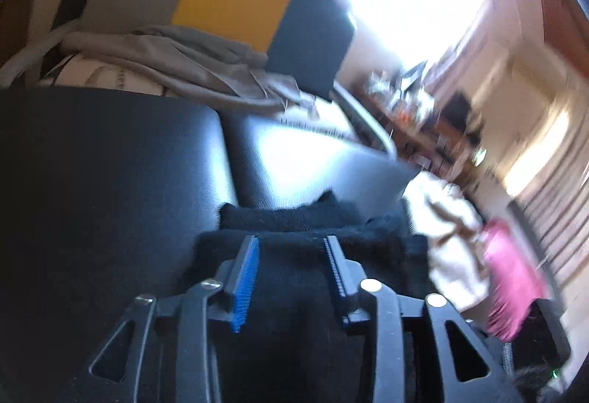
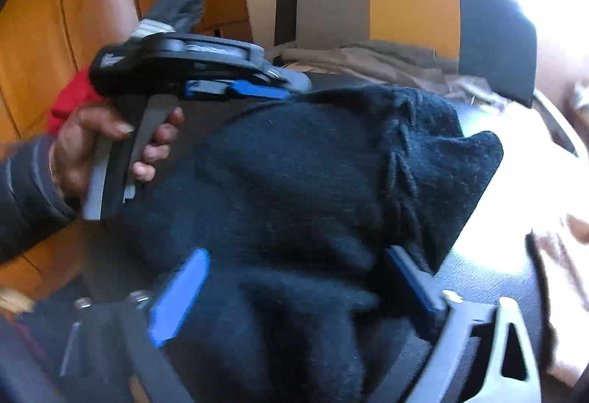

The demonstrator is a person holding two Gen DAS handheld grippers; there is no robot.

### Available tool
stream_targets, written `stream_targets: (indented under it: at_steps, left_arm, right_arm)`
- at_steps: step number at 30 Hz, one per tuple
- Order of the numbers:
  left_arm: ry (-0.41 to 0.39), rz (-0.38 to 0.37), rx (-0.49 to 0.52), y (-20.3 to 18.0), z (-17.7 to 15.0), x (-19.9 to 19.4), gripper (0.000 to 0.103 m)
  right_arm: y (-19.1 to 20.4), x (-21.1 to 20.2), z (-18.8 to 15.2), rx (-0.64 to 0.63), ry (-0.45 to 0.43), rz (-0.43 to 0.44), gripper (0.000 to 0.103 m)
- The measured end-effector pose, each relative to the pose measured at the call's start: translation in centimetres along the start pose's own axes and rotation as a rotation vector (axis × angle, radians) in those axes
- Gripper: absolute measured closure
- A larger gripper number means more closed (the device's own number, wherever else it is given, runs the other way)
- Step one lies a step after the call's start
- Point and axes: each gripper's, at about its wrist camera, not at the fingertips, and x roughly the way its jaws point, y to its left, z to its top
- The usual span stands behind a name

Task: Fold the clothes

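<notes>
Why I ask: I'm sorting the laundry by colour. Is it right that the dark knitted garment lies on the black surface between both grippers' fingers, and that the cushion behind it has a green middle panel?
Not quite: the cushion's middle panel is yellow, not green, as both wrist views show. The rest stands: the dark knitted garment lies on the black surface, between the fingers of the left gripper and the right gripper.

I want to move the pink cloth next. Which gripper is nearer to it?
Left. The pink cloth lies just to the side of the left gripper, past the cream garment. The right wrist view, where the right gripper straddles the black sweater, shows no pink cloth.
</notes>
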Motion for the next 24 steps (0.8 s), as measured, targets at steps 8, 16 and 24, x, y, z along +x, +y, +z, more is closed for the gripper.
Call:
stream_targets:
  at_steps: [8,16,24]
  left_arm:
    - [0.09,-0.061,-0.121,4.7,-3.0,-3.1,0.038]
    - [0.181,-0.19,-0.177,5.7,-3.9,-0.5,0.035]
    - [0.215,-0.247,-0.129,3.6,-1.6,4.4,0.031]
  right_arm:
    - [-6.8,-4.2,0.7,0.389,0.003,0.134,0.0]
    - [-10.8,0.8,-0.2,0.556,0.119,0.198,0.0]
    - [-10.4,3.9,1.5,0.576,0.106,0.288,0.0]
